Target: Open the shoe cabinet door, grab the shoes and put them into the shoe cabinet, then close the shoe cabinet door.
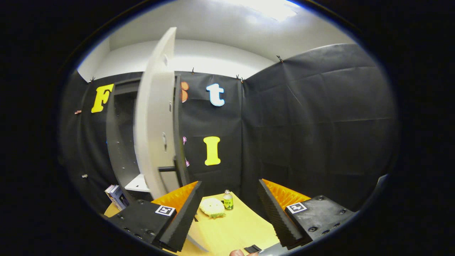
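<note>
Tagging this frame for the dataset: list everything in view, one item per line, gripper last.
shoe cabinet: 1, dark grey, against the booth wall beyond the fingers, standing open
cabinet door: 1, white, swung open toward the camera, dark handle near its lower edge
shelf: 1, white, inside the cabinet at the bottom
table: 1, yellow wood, under the fingers
slipper-like fluffy item: 1, pale yellow, on the table between the fingers
bottle: 1, small, green label, white cap, beside the fluffy item
box: 1, blue and white, by the cabinet foot
small flat object: 1, black, near table edge
fingertip: 1, person's, at table edge
gripper: 1, fingers open, holding nothing
</note>
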A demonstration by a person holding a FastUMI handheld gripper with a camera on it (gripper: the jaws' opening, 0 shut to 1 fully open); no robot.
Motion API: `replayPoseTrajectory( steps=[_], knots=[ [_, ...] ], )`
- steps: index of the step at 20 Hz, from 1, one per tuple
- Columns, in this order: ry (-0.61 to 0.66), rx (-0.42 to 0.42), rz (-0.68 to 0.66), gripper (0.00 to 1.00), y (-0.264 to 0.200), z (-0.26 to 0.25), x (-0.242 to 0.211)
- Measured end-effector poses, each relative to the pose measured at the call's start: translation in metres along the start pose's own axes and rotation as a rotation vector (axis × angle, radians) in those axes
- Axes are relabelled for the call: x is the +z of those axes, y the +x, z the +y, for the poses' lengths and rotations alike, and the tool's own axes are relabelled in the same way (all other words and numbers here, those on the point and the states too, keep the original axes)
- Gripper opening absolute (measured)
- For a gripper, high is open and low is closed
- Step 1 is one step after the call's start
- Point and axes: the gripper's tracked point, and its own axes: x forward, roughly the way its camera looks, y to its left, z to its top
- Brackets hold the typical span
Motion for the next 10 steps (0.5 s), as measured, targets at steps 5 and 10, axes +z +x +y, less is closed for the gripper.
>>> replayPoseTrajectory(
  steps=[5, 10],
  knots=[
    [-0.013, 0.051, 0.047, 0.98, 0.013, 0.007, -0.019],
    [-0.016, 0.043, 0.043, 0.96, 0.017, 0.022, -0.023]
  ],
)
